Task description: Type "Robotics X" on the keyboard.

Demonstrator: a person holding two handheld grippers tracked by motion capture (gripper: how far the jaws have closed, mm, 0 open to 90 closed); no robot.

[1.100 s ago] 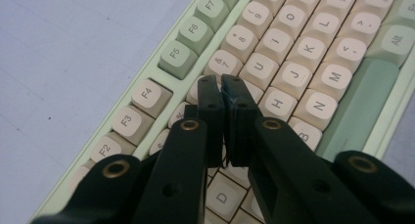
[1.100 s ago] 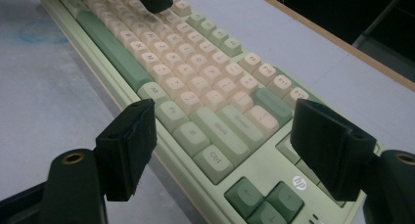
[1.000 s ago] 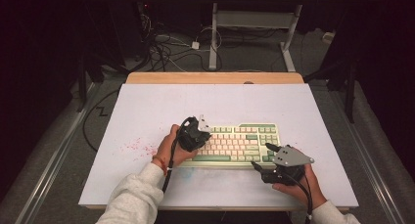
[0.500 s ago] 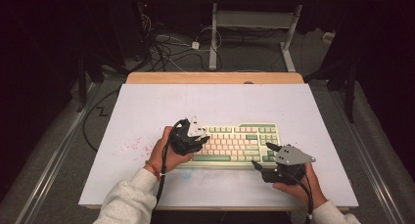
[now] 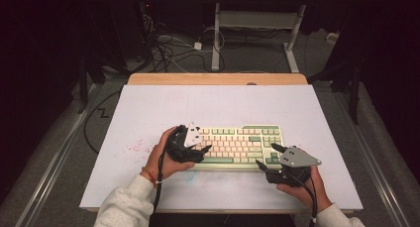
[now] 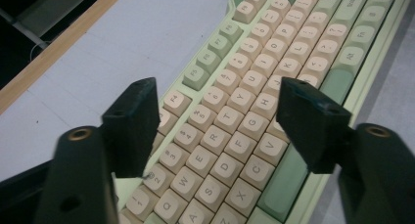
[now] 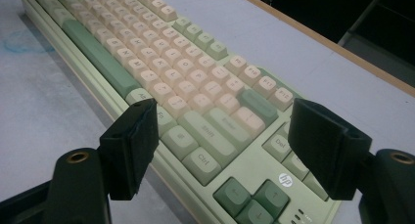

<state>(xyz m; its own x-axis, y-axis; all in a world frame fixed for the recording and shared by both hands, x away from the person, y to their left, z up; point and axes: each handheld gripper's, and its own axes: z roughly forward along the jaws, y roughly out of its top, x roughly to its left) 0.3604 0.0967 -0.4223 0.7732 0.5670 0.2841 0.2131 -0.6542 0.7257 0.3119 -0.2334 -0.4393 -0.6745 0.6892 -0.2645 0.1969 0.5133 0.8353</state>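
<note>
Dark room, cables and desk legs on the floor behind; white counter (image 5: 148, 113) with a wooden back edge carries one thing, a cream-and-green keyboard (image 5: 242, 145), lying flat near the front, slightly right of centre.

Left gripper (image 5: 200, 150) sits over the keyboard's left end. Its jaws have just been opening and now stand wide apart, nothing between them, hanging above the letter keys. Right gripper (image 5: 265, 155) hovers at the keyboard's right front corner, jaws also wide, gripping nothing.

Step in hand, as I judge it: the left gripper looks between key presses or just off the keys, while the right waits by the arrow keys. Next move likely calls for bringing a jaw tip down on a chosen key, or closing both grippers on the keyboard's ends to shift it. Can't tell which.

View differences: left gripper view reads the key legends under the jaws, Q to V rows and the green space bar (image 6: 284, 182). Right gripper view gives the logo (image 7: 285, 180) and arrow keys (image 7: 244, 194) at the corner. High view adds both hands, sleeves, cables, and pink specks (image 5: 131, 147) on the counter left of the keyboard.
</note>
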